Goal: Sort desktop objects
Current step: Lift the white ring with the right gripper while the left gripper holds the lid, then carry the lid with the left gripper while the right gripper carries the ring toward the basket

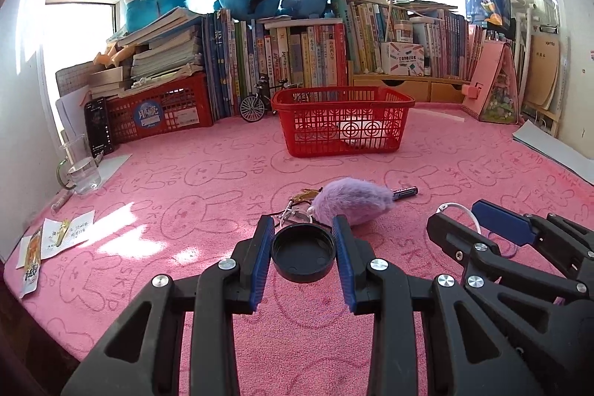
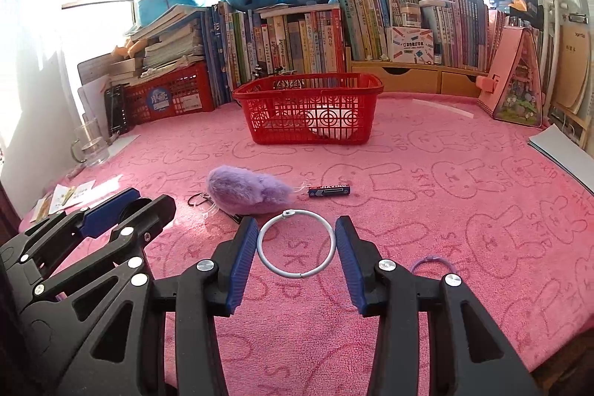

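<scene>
My left gripper [image 1: 303,234] has its pads against both sides of a black round lid [image 1: 303,253] on the pink cloth. My right gripper [image 2: 297,232] has its pads against a white metal binder ring [image 2: 296,245] lying flat on the cloth. A purple fluffy keychain [image 1: 351,205] [image 2: 247,192] lies just beyond both grippers, with keyrings beside it. A blue battery [image 2: 329,190] [image 1: 405,192] lies to its right. A red basket [image 1: 341,121] [image 2: 310,108] stands farther back with something white inside. The right gripper also shows in the left wrist view [image 1: 464,218].
A purple hair tie [image 2: 432,264] lies right of my right gripper. A glass mug [image 1: 78,166] and snack wrappers [image 1: 48,244] sit at the left edge. A red crate [image 1: 159,112], books, a toy bicycle [image 1: 260,101] and plush toys line the back.
</scene>
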Action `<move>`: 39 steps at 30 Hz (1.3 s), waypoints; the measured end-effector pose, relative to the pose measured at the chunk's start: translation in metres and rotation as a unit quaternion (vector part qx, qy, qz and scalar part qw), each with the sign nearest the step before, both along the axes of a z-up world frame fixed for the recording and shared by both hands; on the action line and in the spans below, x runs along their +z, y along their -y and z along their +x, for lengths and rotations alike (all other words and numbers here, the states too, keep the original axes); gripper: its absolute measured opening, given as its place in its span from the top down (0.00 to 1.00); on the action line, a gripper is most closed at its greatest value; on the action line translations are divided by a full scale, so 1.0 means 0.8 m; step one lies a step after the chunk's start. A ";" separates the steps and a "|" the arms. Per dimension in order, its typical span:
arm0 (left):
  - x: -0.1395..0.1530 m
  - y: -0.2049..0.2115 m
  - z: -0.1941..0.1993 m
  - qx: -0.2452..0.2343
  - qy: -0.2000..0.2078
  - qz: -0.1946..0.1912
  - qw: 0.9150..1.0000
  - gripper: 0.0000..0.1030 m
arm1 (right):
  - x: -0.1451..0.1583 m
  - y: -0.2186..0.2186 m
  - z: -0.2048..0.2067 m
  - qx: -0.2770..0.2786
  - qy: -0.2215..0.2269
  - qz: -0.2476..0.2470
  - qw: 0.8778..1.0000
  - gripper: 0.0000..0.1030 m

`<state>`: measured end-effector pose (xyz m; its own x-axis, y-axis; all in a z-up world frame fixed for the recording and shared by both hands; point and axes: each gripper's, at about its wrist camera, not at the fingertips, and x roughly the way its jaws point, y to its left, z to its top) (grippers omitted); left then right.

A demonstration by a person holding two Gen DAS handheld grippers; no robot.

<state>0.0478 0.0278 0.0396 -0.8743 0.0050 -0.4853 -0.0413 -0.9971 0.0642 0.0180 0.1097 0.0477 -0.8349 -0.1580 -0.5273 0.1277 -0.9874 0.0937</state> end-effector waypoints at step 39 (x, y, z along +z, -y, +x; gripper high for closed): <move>0.034 -0.015 -0.104 -0.045 0.081 0.062 0.994 0.70 | 0.045 -0.039 -0.085 -0.009 0.023 -0.007 1.000 0.57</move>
<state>-0.0353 0.0399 0.0667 -0.7780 0.1471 -0.6108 -0.1297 -0.9889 -0.0728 -0.0496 0.1409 0.0835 -0.8121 -0.1510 -0.5636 0.1057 -0.9880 0.1124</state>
